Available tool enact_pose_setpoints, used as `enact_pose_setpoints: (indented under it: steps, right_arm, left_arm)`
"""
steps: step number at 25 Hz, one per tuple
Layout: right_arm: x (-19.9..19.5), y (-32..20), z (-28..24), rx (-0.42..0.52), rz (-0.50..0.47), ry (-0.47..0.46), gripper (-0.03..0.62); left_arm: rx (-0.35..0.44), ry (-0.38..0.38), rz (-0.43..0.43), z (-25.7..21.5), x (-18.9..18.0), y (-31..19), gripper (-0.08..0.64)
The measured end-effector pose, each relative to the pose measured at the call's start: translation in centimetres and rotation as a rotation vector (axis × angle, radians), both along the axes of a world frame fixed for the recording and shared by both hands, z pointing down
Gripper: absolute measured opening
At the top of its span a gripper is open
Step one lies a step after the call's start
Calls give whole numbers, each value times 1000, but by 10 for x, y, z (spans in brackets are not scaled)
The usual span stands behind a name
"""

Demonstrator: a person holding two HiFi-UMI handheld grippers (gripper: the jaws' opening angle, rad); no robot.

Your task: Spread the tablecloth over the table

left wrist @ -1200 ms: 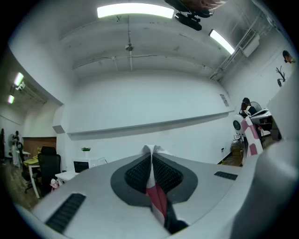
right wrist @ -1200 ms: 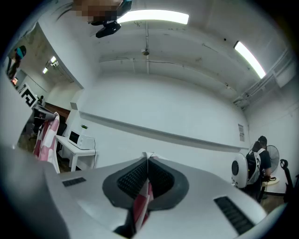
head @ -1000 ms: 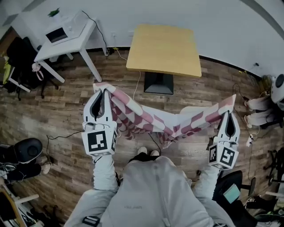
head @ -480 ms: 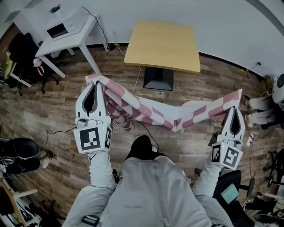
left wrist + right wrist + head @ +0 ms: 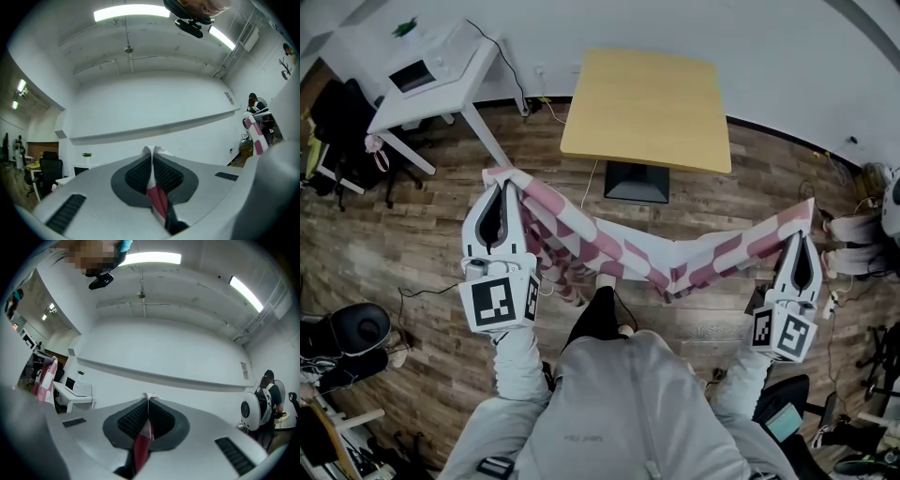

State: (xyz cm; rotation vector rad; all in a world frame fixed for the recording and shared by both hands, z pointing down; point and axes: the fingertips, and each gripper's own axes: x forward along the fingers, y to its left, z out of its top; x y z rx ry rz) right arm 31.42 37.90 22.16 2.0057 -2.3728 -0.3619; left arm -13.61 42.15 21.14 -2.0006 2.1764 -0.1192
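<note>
The wooden surface sits a touch nearer in the head view than a second ago, so the approach is on! The tablecloth hangs in the air on the person's side of the surface, not touching it. It's drawn wider than before and its sag is shallower, so it looks nearly ready to be carried over the top. It's pink-and-white check, bunched and twisted toward its left end, dipping in the middle. The left tongs and right tongs are each clamped tight on a corner, both short of the surface's near edge.
</note>
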Motion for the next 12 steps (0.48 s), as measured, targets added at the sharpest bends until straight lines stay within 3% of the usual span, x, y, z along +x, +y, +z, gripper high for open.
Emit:
enact_pose_setpoints:
  steps: [12]
  right_arm:
    - [-21, -105, -11, 5, 76, 36, 23]
  left_arm:
    - [5, -8, 31, -9, -42, -123, 29]
